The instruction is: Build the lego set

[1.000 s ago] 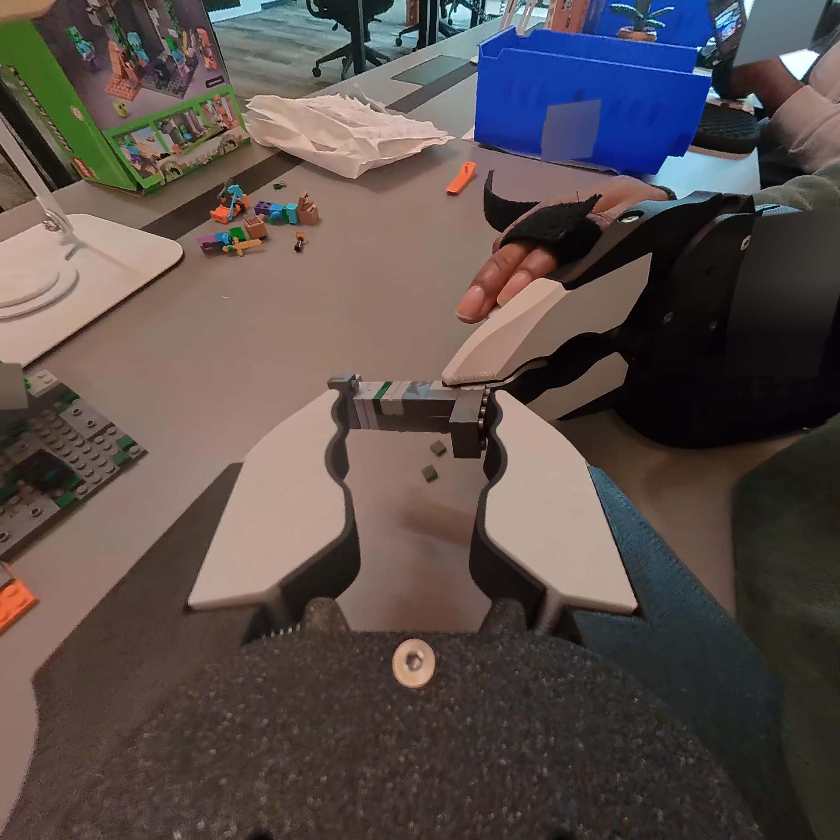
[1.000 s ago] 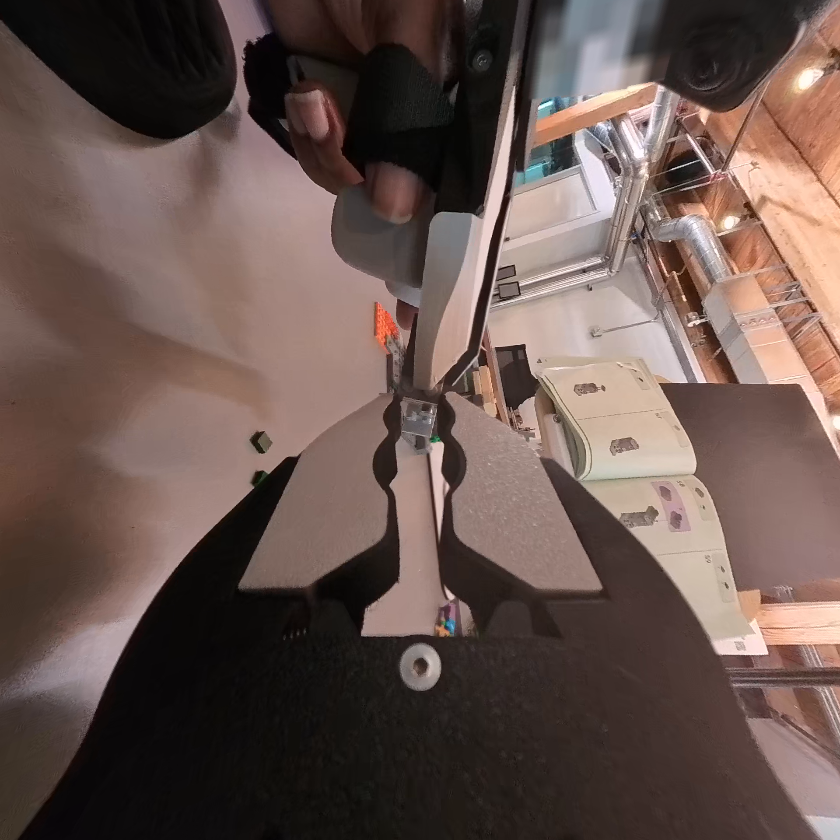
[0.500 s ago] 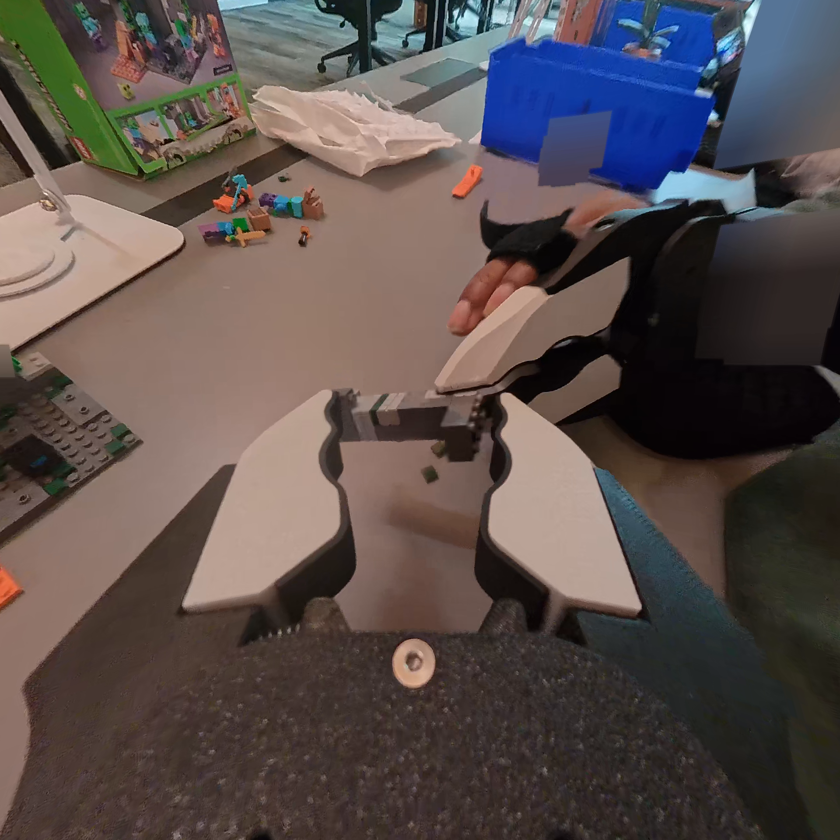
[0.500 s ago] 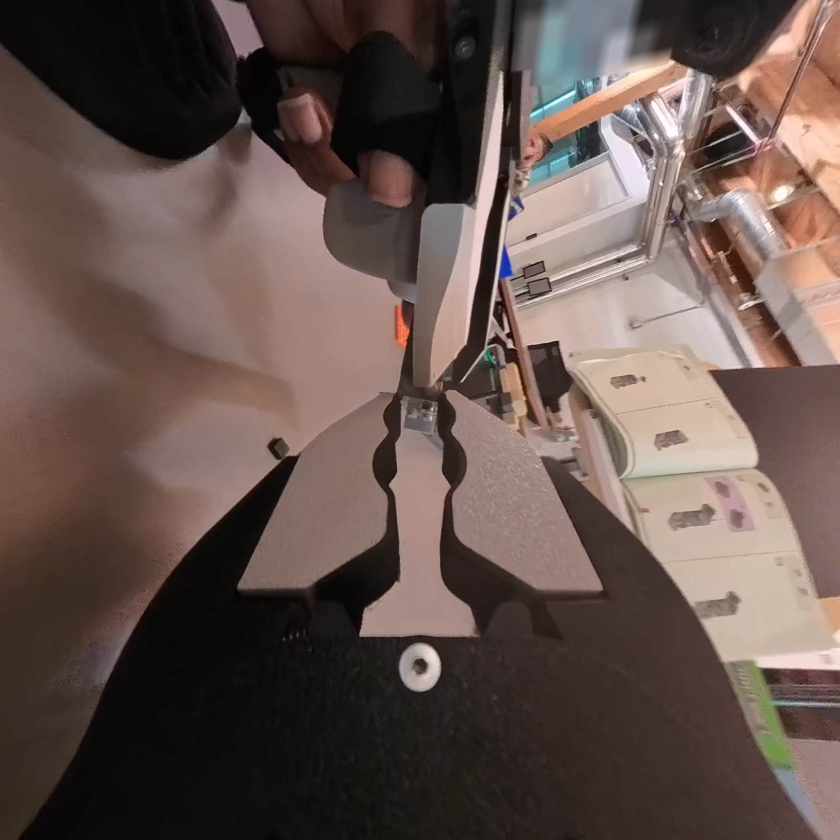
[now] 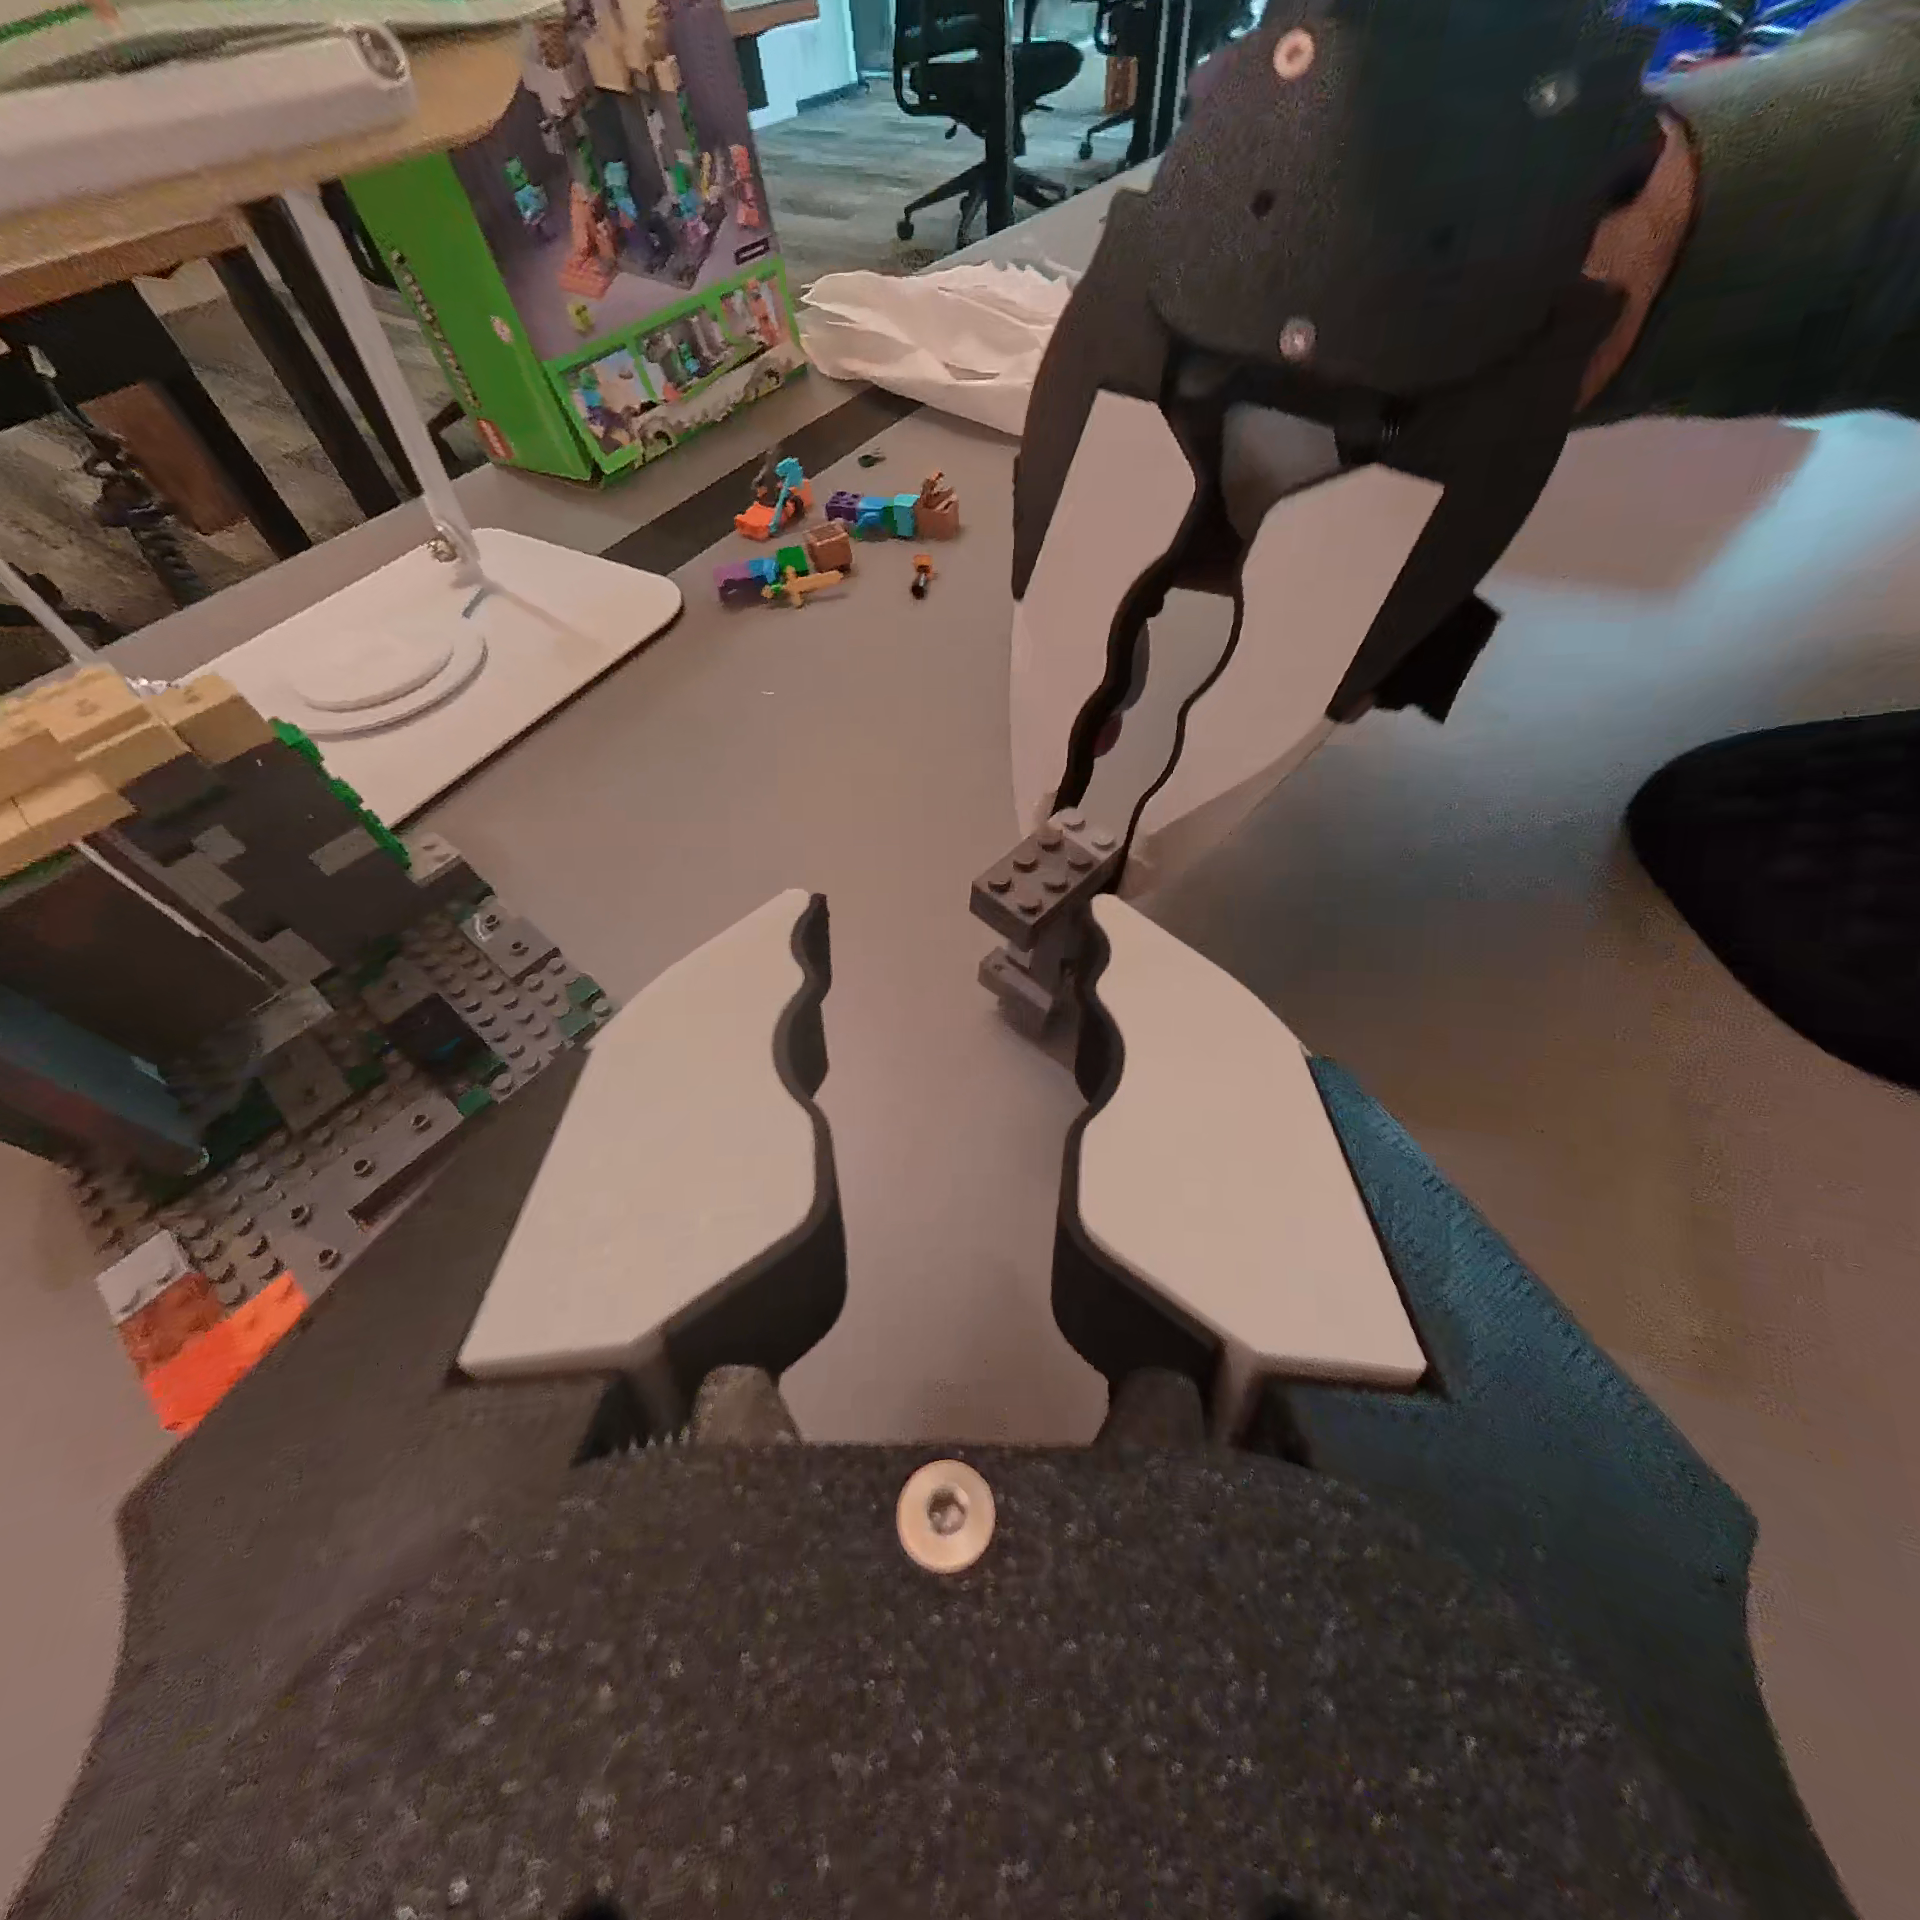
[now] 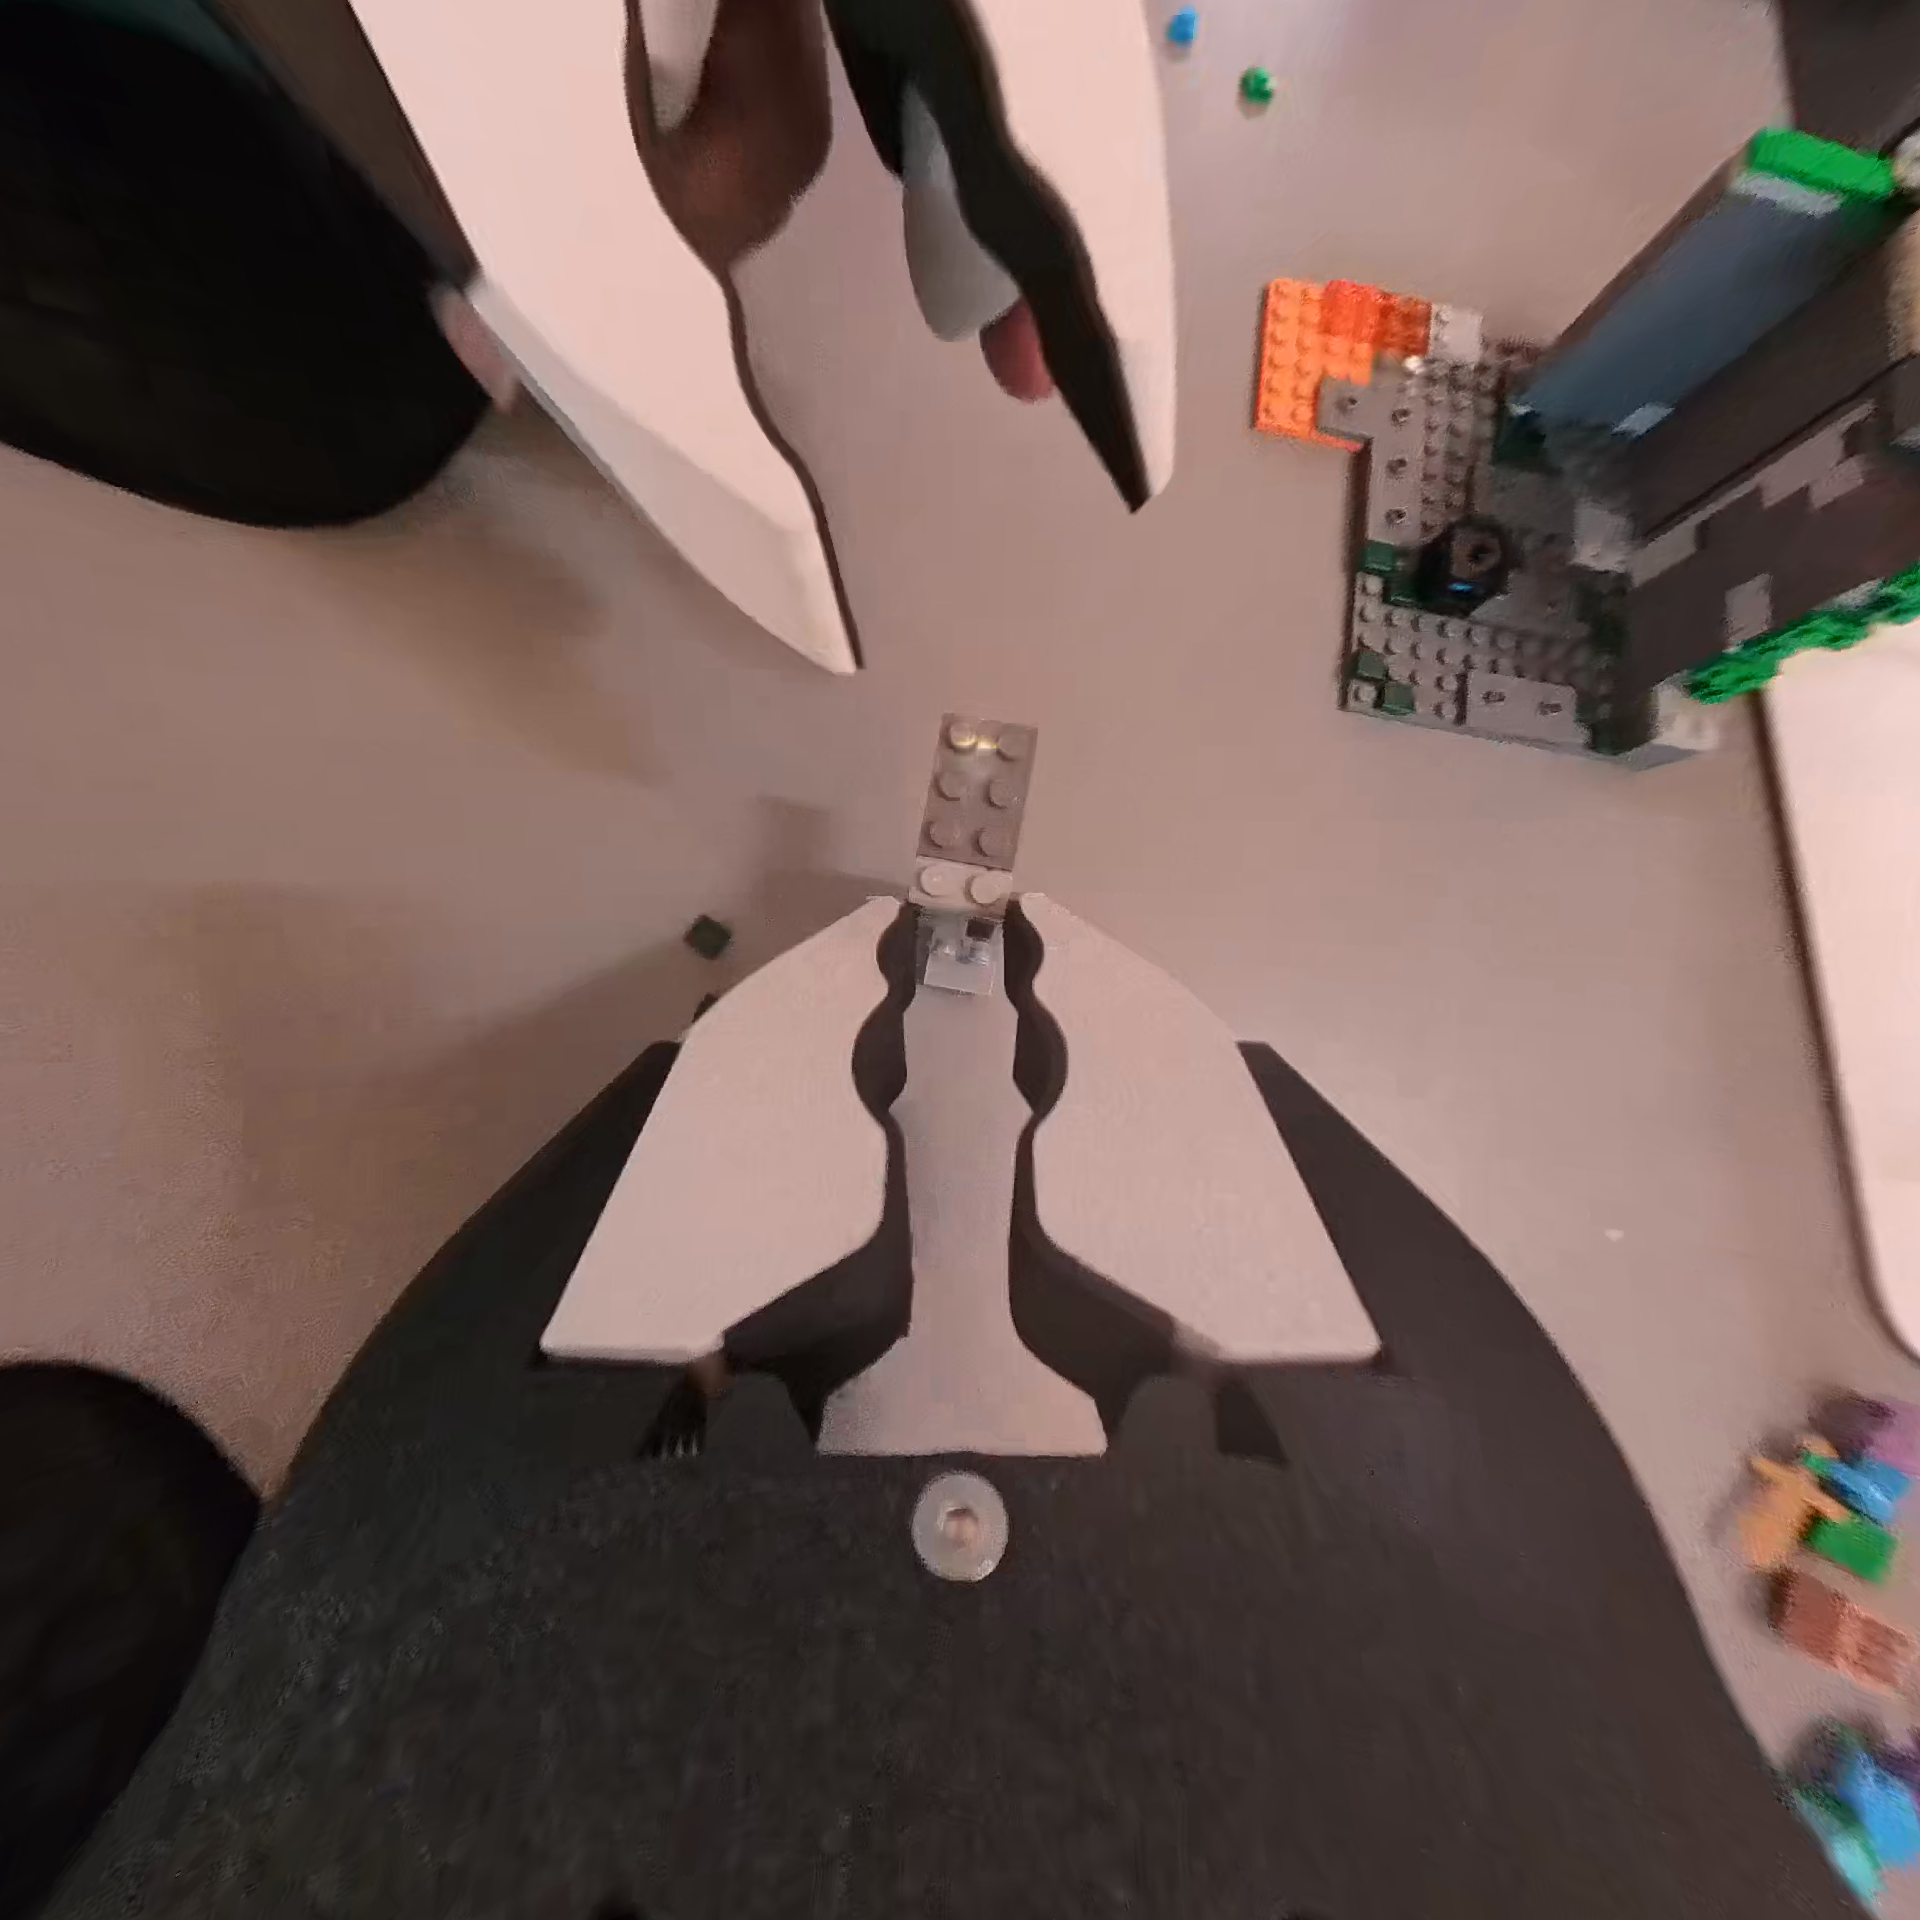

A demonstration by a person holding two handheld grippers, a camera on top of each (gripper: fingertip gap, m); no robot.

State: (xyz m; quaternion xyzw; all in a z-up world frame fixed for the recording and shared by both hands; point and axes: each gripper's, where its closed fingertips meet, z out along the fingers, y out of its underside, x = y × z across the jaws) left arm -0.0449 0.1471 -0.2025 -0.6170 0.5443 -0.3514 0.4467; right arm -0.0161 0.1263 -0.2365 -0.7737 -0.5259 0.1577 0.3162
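A small grey brick assembly [image 6: 977,800] with a studded plate on top is held in my right gripper [image 6: 958,914], which is shut on its lower end. In the left wrist view the right gripper [image 5: 1091,831] comes down from above and holds the assembly [image 5: 1039,883] just above the table. My left gripper [image 5: 956,914] is open and empty, and its right fingertip is close beside the assembly. It also shows open at the top of the right wrist view [image 6: 987,577]. The partly built model [image 5: 436,1039] on grey plates stands to the left [image 6: 1455,665].
A green set box [image 5: 623,260], crumpled white paper [image 5: 935,332] and a heap of loose coloured pieces [image 5: 831,530] lie at the back. A white stand base [image 5: 447,644] sits behind the model. A small dark green piece [image 6: 707,935] lies on the table. Tip to tip, the grippers are about 6 centimetres apart.
My left gripper has let go of the grey assembly and opened. My right gripper keeps hold of it and has turned it, so it now points downward over the table near the model.
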